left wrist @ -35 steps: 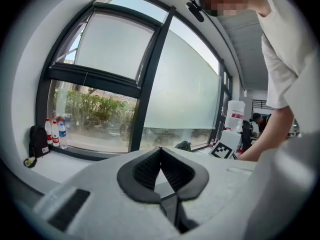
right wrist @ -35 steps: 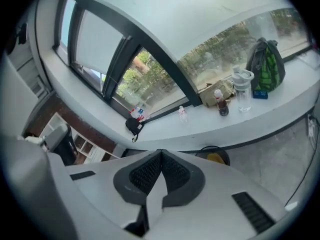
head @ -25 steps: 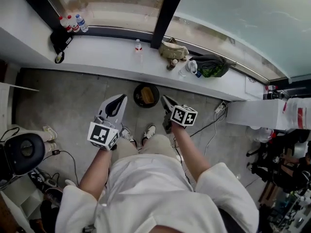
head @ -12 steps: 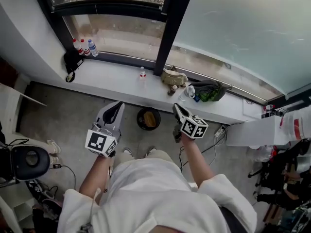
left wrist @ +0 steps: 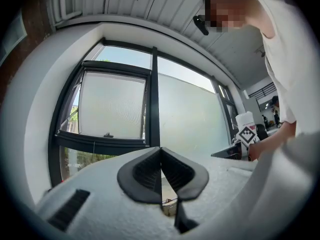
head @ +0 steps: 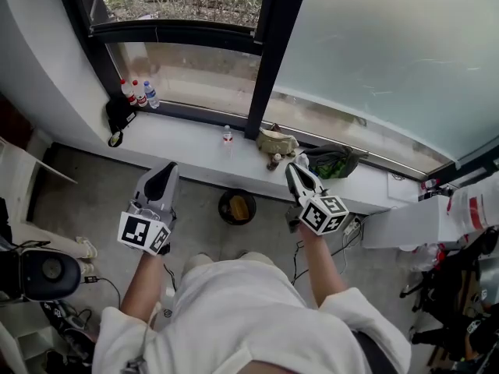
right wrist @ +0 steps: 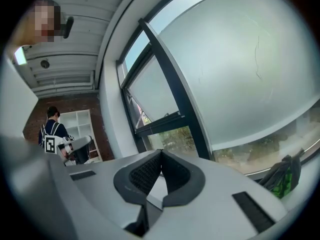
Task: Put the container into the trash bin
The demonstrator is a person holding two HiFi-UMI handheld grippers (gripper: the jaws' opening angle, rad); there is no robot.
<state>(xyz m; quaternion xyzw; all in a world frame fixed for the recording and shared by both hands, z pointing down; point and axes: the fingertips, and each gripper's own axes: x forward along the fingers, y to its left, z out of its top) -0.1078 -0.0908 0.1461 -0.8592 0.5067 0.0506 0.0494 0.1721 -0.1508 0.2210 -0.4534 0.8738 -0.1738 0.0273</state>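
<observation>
My left claw (head: 162, 179) is clenched on nothing, pads meeting with only window behind them, and my right claw (head: 295, 174) is clenched and empty too. Both sit mid-frame in the head view and point up-frame at the window sill (head: 195, 142), not at the floor. The trash bin (head: 221, 209) stands on the floor at centre frame, between the two claws and slightly below their tips, the right one a little nearer. Inside it lies a yellowish thing (head: 240, 207), which I take to be the container, though it is too small for me to read its shape or long axis. If so, I judge the drop done; neither claw has anything left to carry.
</observation>
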